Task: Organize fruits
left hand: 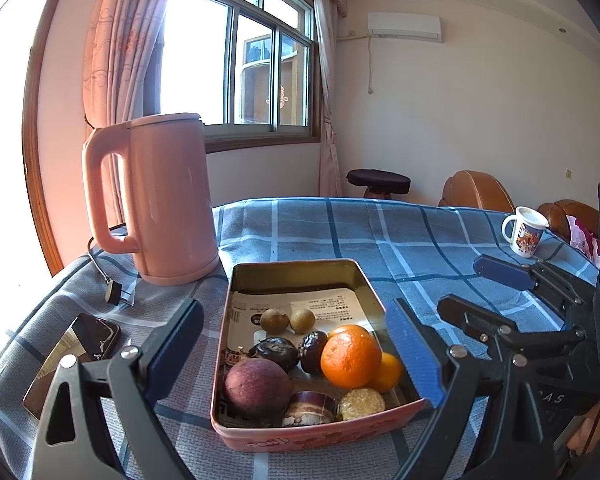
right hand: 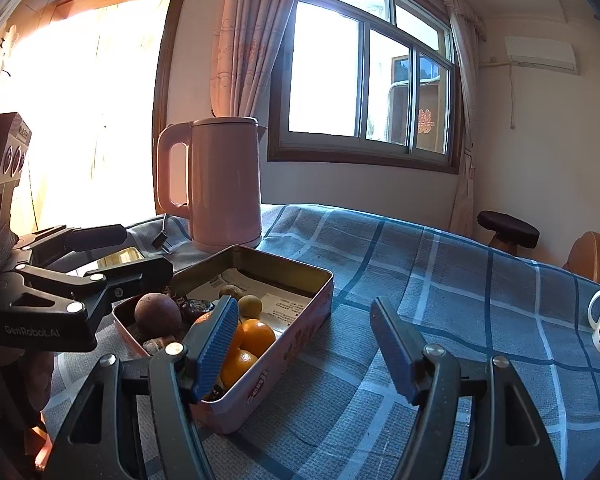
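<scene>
Left gripper (left hand: pixel 296 356) wide open, empty, straddling the pink rectangular metal tin (left hand: pixel 300 436) of fruit near the table's left edge. Right gripper (right hand: pixel 304 344) partly open, empty, beside it.

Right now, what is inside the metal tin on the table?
The tin holds oranges, a purple round fruit, two small brown fruits, dark wrinkled ones and a printed paper. Fruit hides most of the tin floor.

Inside the tin (left hand: pixel 364 280), three oranges (left hand: pixel 350 358) are being counted, two small longans (left hand: pixel 275 320), two dark wrinkled fruits (left hand: pixel 274 352) and one purple round fruit (left hand: pixel 258 386). Beside the tin, one pink kettle (left hand: pixel 168 200) and one phone (left hand: pixel 76 354) are being seen; further away, one mug (left hand: pixel 525 232).
</scene>
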The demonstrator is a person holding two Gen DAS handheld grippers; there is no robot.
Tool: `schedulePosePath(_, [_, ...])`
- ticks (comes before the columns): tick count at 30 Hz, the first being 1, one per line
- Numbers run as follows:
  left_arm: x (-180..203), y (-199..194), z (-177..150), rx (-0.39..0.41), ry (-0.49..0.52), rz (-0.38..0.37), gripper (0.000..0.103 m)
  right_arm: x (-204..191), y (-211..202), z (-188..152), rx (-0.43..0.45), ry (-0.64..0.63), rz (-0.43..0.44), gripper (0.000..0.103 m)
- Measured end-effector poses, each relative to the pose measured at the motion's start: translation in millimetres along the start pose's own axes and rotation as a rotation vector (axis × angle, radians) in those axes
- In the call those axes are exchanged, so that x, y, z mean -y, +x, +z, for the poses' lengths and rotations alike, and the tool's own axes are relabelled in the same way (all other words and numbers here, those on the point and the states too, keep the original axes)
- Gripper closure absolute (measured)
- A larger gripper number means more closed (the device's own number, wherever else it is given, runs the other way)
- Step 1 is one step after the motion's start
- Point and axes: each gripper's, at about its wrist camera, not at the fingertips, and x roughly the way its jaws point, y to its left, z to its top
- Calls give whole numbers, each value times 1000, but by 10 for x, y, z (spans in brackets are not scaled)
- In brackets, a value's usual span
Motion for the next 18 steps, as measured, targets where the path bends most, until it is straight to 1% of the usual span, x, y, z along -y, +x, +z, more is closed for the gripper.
schedulePosePath(4, [21, -15, 2, 8, 7, 8, 2, 24, -15, -11, 3, 9, -2, 33])
schedulePosePath(7, [27, -22, 9, 14, 12, 18, 0, 33, -19, -7, 4, 11, -4, 33])
schedulePosePath(12, [32, -23, 22, 13, 9, 15, 0, 66, -71, 18, 19, 11, -17, 33])
schedulePosePath(18, [95, -67, 46, 35, 21, 22, 0, 144, -140, 39, 33, 21, -37, 33])
